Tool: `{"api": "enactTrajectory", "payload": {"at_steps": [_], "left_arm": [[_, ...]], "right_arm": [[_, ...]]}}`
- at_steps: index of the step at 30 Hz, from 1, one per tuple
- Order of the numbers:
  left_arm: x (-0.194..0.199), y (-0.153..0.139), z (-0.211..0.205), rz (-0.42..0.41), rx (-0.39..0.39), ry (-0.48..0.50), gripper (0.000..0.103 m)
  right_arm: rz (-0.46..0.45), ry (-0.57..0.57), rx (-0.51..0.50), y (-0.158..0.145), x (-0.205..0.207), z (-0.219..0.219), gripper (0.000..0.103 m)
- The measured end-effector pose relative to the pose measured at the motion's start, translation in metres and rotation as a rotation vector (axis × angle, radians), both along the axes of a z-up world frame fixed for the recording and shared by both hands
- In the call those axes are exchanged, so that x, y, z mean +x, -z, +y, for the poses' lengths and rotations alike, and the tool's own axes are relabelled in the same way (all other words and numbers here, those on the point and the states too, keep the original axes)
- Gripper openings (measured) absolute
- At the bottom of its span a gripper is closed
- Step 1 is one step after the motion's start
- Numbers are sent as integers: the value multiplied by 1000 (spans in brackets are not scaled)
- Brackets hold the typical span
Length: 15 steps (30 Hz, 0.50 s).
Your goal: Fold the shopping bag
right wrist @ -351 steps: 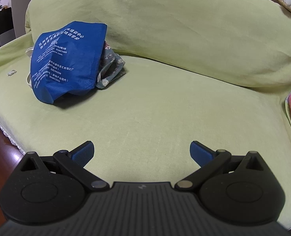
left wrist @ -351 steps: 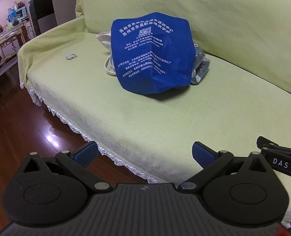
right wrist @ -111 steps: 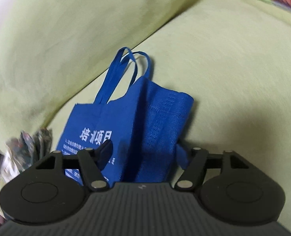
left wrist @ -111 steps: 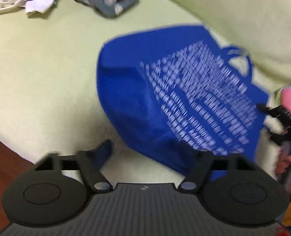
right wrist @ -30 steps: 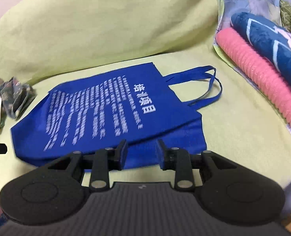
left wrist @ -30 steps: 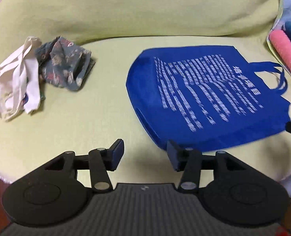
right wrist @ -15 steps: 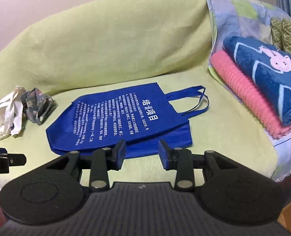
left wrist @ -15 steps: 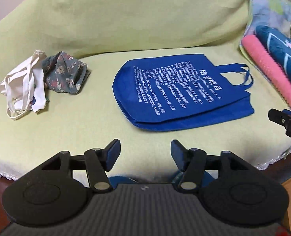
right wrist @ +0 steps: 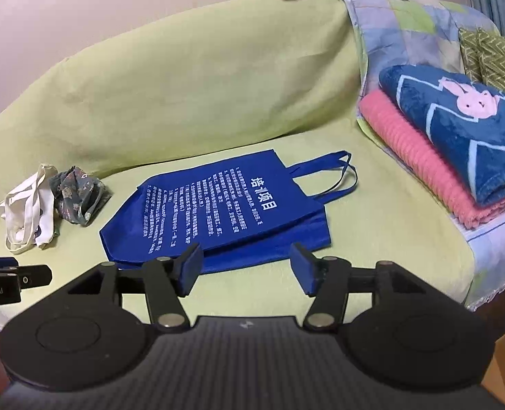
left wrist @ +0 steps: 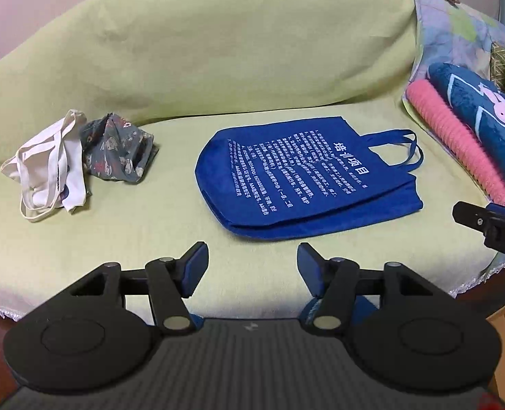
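Note:
A blue shopping bag (left wrist: 303, 174) with white print lies flat on the green sofa seat, handles (left wrist: 399, 147) pointing right. It also shows in the right wrist view (right wrist: 218, 212). My left gripper (left wrist: 250, 266) is open and empty, held back from the bag's near edge. My right gripper (right wrist: 245, 266) is open and empty, just in front of the bag's near edge. The right gripper's tip shows at the right edge of the left wrist view (left wrist: 491, 225).
A white tote (left wrist: 47, 177) and a grey patterned cloth bag (left wrist: 119, 153) lie crumpled at the seat's left. Folded pink and blue blankets (right wrist: 457, 143) are stacked at the right. The sofa's lace front edge (left wrist: 474, 276) is near.
Both grippers have pulled back from the bag and their jaws have opened wider. The bag lies as before.

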<state>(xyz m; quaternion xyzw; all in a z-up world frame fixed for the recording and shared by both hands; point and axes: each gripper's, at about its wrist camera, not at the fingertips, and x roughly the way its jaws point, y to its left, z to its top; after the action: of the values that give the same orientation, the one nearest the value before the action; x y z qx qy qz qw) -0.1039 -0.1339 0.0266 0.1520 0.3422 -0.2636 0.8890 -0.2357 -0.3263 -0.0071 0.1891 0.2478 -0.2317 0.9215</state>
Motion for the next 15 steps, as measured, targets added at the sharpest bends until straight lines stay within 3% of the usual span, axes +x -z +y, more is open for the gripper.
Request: {"api": "enactTrajectory", "payload": {"at_steps": [3,15], "left_arm": [[1,2,-2,-6,2,-2,72],[27,32,-42,43,85,-30,72]], "right_arm": [[3,-8,-8,0,3,-2,54],[48,5,6,30,24,-36,56]]}}
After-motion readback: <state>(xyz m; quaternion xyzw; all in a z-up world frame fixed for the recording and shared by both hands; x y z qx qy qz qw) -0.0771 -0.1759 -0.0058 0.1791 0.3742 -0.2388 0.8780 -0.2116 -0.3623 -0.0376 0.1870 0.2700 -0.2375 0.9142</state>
